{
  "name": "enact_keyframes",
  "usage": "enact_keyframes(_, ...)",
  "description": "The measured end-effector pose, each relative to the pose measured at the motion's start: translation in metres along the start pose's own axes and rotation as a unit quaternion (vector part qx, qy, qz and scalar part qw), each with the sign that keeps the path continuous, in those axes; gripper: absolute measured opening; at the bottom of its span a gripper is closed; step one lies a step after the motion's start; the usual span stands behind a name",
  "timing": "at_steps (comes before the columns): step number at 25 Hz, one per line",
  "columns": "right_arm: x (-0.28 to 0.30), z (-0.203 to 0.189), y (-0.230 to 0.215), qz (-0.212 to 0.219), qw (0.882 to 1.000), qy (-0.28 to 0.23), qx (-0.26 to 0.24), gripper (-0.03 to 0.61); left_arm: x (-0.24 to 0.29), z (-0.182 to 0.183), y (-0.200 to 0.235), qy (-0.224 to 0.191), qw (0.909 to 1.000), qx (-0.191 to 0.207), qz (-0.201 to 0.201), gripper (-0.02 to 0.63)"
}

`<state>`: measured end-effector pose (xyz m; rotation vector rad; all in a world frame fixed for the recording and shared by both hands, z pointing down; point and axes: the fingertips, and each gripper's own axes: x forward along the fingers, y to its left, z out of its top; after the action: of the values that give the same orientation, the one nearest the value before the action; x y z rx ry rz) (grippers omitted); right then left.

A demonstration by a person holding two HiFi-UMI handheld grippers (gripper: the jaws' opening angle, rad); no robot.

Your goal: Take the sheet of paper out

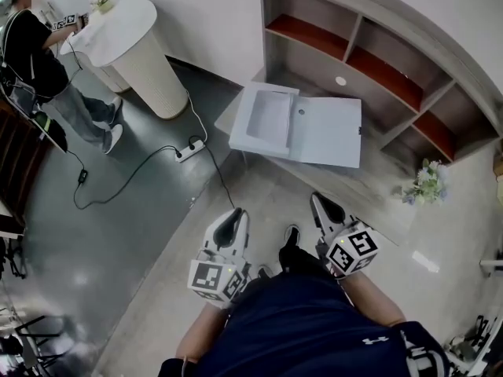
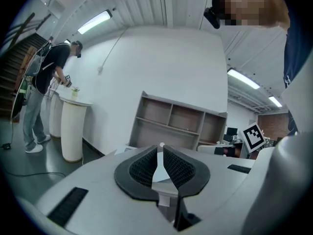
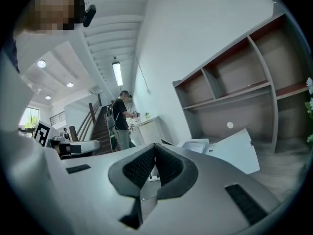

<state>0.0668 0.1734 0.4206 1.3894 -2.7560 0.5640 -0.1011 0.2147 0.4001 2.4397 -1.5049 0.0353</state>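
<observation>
An open white file box [image 1: 295, 124] lies on the low wooden ledge [image 1: 369, 183] in front of the shelves. Its deep half [image 1: 267, 116] is on the left and its flat lid [image 1: 328, 133] on the right. I cannot make out a separate sheet inside it. The box also shows in the right gripper view [image 3: 237, 151]. Both grippers hang close to my body, well short of the box. The left gripper [image 1: 230, 223] has its jaws together and holds nothing. The right gripper [image 1: 324, 207] is also shut and empty.
A grey shelf unit with red-brown boards [image 1: 377, 61] stands behind the box. On the floor to the left are a white round pedestal [image 1: 145, 49], a person working at it [image 1: 39, 61], and a power strip with its cable [image 1: 191, 149]. A small bunch of flowers [image 1: 424, 185] sits at the right.
</observation>
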Motion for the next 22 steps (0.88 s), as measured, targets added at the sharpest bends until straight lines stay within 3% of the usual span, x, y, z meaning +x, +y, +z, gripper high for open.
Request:
enact_keyframes(7,0.035,0.031,-0.045,0.018,1.000,-0.008,-0.009,0.014,0.056,0.027,0.013,-0.006,0.9993,0.017,0.032,0.051)
enact_keyframes(17,0.082,0.080,-0.103,0.022,0.997,-0.043,-0.054,0.014,0.133,0.090,0.053,-0.046,0.9906,0.100,0.082,0.043)
enact_keyframes(22,0.109,0.090,-0.124,0.009,0.996,-0.046,-0.072,0.014,0.152,0.105,0.076,-0.053,0.9885,0.097,0.103,0.041)
